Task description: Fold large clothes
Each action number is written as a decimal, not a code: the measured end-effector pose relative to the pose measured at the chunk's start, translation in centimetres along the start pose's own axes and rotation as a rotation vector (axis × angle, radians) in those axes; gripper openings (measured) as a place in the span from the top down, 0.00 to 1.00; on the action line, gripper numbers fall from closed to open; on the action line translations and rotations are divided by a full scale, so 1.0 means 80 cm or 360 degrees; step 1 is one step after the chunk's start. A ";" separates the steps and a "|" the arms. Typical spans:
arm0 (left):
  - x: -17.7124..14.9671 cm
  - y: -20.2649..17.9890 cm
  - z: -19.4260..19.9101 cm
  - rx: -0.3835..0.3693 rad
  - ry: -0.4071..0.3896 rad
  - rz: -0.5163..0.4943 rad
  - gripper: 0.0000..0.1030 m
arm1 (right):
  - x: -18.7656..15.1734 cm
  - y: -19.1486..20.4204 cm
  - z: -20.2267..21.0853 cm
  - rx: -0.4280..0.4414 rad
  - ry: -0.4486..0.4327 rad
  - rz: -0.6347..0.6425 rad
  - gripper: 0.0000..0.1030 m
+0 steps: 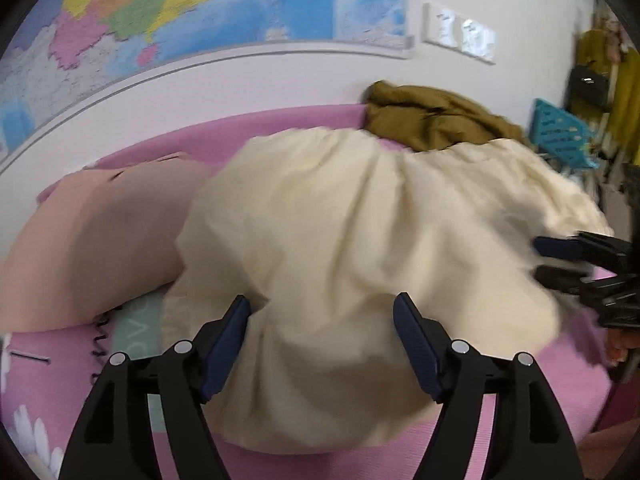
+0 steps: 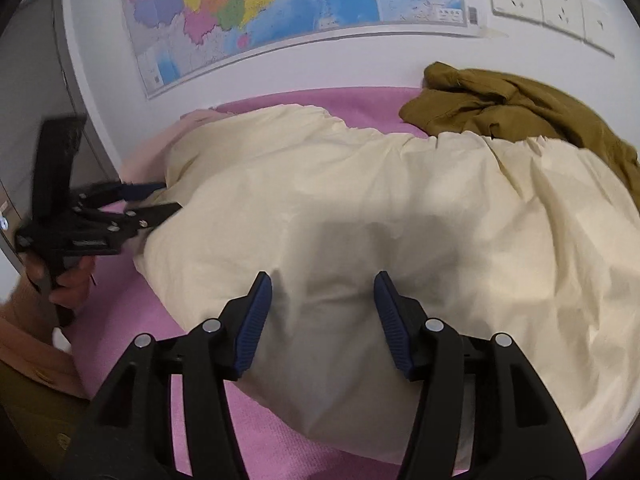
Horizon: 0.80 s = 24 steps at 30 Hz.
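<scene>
A large cream garment [image 1: 340,220] [image 2: 360,200] lies spread and wrinkled over a pink bed sheet [image 1: 580,380] [image 2: 140,320]. My left gripper [image 1: 322,304] hangs low over its near part, open wide, with cloth bulging up between the blue pads. My right gripper [image 2: 322,280] is open over the garment's near edge, with puckered cloth lying between its fingers. In the left wrist view the right gripper [image 1: 537,259] shows blurred at the garment's right edge. In the right wrist view the left gripper [image 2: 172,197] points at the left edge, a hand [image 2: 72,280] holding its grip.
A crumpled olive-brown garment [image 1: 432,120] [image 2: 500,108] lies at the back against the wall. A peach pillow [image 1: 92,240] lies left of the cream cloth. A map [image 2: 280,8] and wall sockets [image 2: 552,0] hang above. A blue plastic piece [image 1: 560,136] stands at the far right.
</scene>
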<state>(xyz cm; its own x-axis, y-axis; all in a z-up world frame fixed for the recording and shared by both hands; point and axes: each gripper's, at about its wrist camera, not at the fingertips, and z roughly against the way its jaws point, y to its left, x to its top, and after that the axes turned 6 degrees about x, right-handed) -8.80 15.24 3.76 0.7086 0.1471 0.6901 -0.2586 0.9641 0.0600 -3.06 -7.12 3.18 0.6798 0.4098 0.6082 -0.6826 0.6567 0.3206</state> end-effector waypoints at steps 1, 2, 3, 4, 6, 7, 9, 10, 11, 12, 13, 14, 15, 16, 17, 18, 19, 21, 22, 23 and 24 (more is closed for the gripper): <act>0.001 0.005 0.000 0.0012 0.0005 0.0023 0.33 | 0.000 -0.001 0.003 0.0001 0.0002 -0.0010 0.49; 0.002 0.016 0.006 0.0030 -0.0008 0.0063 0.33 | 0.002 0.002 0.006 -0.0013 0.0009 0.0001 0.49; 0.003 0.028 0.013 0.0028 -0.0029 0.0101 0.33 | 0.002 0.005 0.010 -0.0017 0.0006 0.0009 0.49; 0.003 0.039 0.020 0.0012 -0.0046 0.0140 0.33 | 0.003 0.008 0.015 -0.0013 -0.0012 0.0014 0.49; 0.001 0.064 0.034 -0.0010 -0.0068 0.0233 0.34 | 0.006 0.014 0.025 0.0038 -0.0068 0.0015 0.48; 0.000 0.073 0.041 -0.0023 -0.0084 0.0267 0.36 | 0.008 0.021 0.029 0.0078 -0.0089 0.0034 0.48; -0.002 0.075 0.052 -0.0092 -0.0114 0.0270 0.37 | 0.013 0.039 0.027 0.0115 -0.0105 0.0105 0.48; -0.004 0.072 0.056 -0.0122 -0.0128 0.0247 0.38 | 0.015 0.049 0.021 0.0151 -0.0092 0.0129 0.48; -0.006 0.064 0.059 -0.0157 -0.0141 0.0200 0.38 | 0.017 0.055 0.015 0.0167 -0.0084 0.0145 0.48; -0.008 0.058 0.059 -0.0172 -0.0142 0.0161 0.38 | 0.016 0.068 0.000 0.0178 -0.0050 0.0192 0.48; -0.010 0.053 0.055 -0.0177 -0.0130 0.0127 0.39 | 0.015 0.074 -0.009 0.0188 -0.0016 0.0218 0.48; -0.013 0.051 0.044 -0.0157 -0.0081 0.0120 0.41 | 0.012 0.081 -0.025 0.0185 0.0031 0.0251 0.48; -0.014 0.053 0.035 -0.0130 -0.0036 0.0141 0.44 | 0.011 0.082 -0.034 0.0169 0.0046 0.0262 0.48; -0.018 0.062 0.025 -0.0116 0.0011 0.0189 0.44 | 0.009 0.082 -0.041 0.0161 0.0059 0.0263 0.48; -0.023 0.072 0.018 -0.0118 0.0041 0.0245 0.44 | 0.008 0.080 -0.045 0.0168 0.0062 0.0252 0.48; -0.026 0.081 0.014 -0.0130 0.0062 0.0292 0.43 | 0.008 0.075 -0.045 0.0186 0.0056 0.0215 0.49; -0.031 0.095 0.012 -0.0176 0.0083 0.0363 0.41 | 0.009 0.072 -0.043 0.0205 0.0049 0.0187 0.50; -0.039 0.114 0.018 -0.0262 0.0081 0.0452 0.40 | 0.011 0.070 -0.038 0.0209 0.0049 0.0172 0.51; -0.041 0.118 0.023 -0.0271 0.0062 0.0464 0.40 | 0.011 0.070 -0.036 0.0207 0.0050 0.0173 0.51; -0.043 0.120 0.029 -0.0273 0.0039 0.0457 0.40 | 0.011 0.071 -0.035 0.0203 0.0053 0.0181 0.51; -0.045 0.122 0.033 -0.0291 0.0025 0.0458 0.41 | 0.010 0.071 -0.036 0.0201 0.0055 0.0185 0.51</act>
<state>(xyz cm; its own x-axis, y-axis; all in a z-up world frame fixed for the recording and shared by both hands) -15.61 23.53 3.74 0.6341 0.4210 0.6487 -0.3286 0.9060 -0.2668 -5.62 -1.22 3.43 0.6017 0.5011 0.6219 -0.7839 0.5199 0.3395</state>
